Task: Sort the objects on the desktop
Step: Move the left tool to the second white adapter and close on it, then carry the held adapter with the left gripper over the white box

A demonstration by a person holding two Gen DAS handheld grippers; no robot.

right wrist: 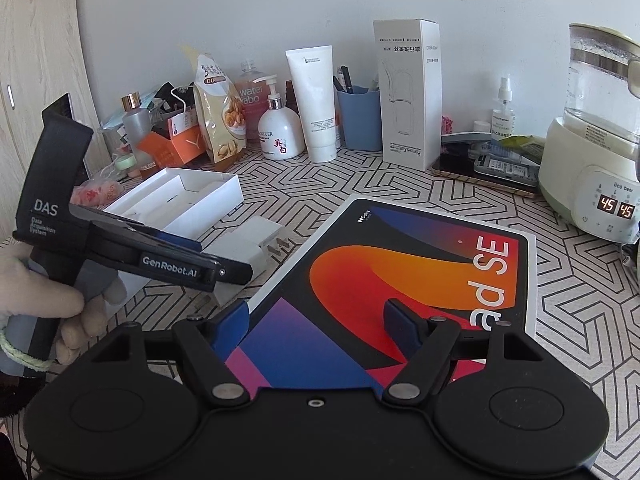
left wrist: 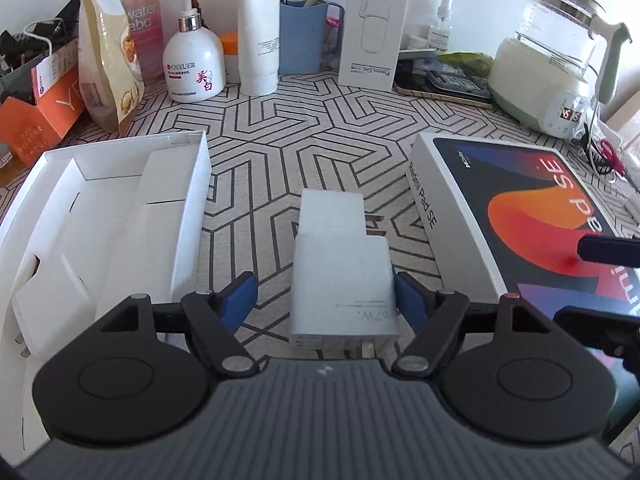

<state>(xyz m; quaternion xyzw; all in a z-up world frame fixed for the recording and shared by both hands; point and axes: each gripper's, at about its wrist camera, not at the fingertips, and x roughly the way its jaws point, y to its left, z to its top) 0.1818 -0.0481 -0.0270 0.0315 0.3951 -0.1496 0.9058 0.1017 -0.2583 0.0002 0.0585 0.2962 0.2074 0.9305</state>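
Straddling white charger point(left wrist: 340, 264) with left gripper point(left wrist: 326, 300) spread wide; could slip sideways if pinched off-centre. Right gripper point(right wrist: 316, 320) gaped, empty, above tablet box point(right wrist: 400, 272).

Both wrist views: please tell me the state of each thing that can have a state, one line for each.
left gripper: open, fingers either side of the charger.
right gripper: open, above the tablet box, holding nothing.
white charger: lying flat on the table, prongs visible in the right wrist view.
white tray box: open, no lid on it.
tablet box: closed, lying flat.
kettle base display: lit, showing 45 45.
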